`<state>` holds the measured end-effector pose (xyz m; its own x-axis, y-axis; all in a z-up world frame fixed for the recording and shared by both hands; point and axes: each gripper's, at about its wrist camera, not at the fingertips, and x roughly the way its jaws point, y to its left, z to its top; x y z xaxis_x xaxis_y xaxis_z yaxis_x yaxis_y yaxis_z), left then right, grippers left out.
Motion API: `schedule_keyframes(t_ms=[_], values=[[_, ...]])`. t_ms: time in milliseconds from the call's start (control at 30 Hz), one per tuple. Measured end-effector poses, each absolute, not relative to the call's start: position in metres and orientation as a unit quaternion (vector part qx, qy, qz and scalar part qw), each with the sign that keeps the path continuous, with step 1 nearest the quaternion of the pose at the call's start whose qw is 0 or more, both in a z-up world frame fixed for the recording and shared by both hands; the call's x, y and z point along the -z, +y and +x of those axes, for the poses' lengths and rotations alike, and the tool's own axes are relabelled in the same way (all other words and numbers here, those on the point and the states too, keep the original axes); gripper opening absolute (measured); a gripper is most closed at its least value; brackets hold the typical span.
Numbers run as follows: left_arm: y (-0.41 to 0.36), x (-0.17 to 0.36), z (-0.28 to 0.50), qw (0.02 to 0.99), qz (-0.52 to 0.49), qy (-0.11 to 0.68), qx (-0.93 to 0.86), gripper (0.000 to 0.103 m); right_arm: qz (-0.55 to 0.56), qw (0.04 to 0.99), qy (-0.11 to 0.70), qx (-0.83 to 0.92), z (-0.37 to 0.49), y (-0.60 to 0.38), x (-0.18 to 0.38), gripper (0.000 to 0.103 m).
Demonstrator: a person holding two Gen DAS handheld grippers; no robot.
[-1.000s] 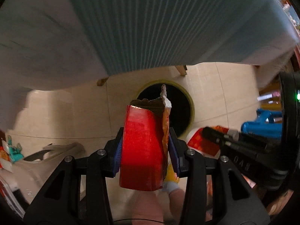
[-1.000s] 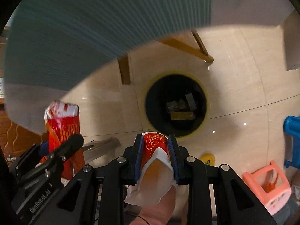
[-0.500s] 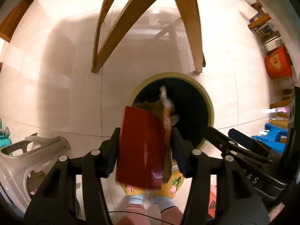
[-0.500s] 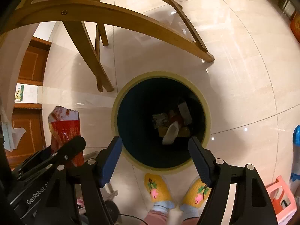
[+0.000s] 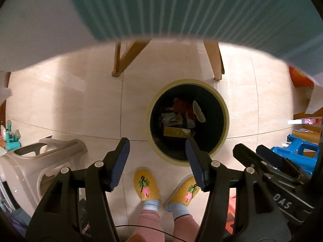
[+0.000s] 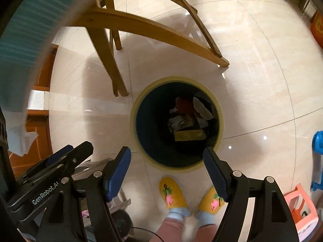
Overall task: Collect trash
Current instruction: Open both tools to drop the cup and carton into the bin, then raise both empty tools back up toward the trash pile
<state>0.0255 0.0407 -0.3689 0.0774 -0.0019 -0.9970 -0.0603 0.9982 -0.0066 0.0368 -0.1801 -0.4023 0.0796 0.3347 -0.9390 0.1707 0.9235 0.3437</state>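
A round dark trash bin with a yellowish rim (image 5: 226, 121) (image 6: 134, 125) stands on the tiled floor below both grippers. Inside it lie a red snack bag (image 5: 178, 103) (image 6: 182, 102), a white paper cup (image 5: 198, 112) (image 6: 201, 109), a yellow box (image 5: 176, 132) and other scraps. My left gripper (image 5: 157, 147) hangs open and empty above the bin's near-left edge. The right gripper (image 6: 167, 155) is also open and empty over the near rim. Each gripper shows at the side of the other's view: right gripper (image 5: 250, 151), left gripper (image 6: 78, 148).
Wooden table legs (image 6: 109, 60) stand beyond the bin under a teal striped cloth (image 5: 191, 10). A person's feet in yellow slippers (image 5: 147, 185) are just in front of it. A grey stool (image 5: 40, 161) lies at left; a blue stool (image 5: 298, 153) and a pink stool (image 6: 298, 207) stand at right.
The right jaws opened first and the cup fell into the bin. Then the left jaws opened and the red bag dropped in. Both grippers now hold nothing.
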Motion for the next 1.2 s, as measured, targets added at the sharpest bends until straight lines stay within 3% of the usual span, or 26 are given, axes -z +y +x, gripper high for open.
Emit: schedule_keyframes(t_ms=[800, 1200], values=[[0.036, 0.001, -0.013, 0.836, 0.023, 0.544, -0.065, 0.054, 0.183, 0.800, 0.548, -0.161, 0.008, -0.194, 0.029, 0.080], [0.043, -0.125, -0.009, 0.876, -0.019, 0.478, -0.059, 0.054, 0.121, 0.856, 0.472, -0.173, 0.034, -0.197, -0.093, 0.080]])
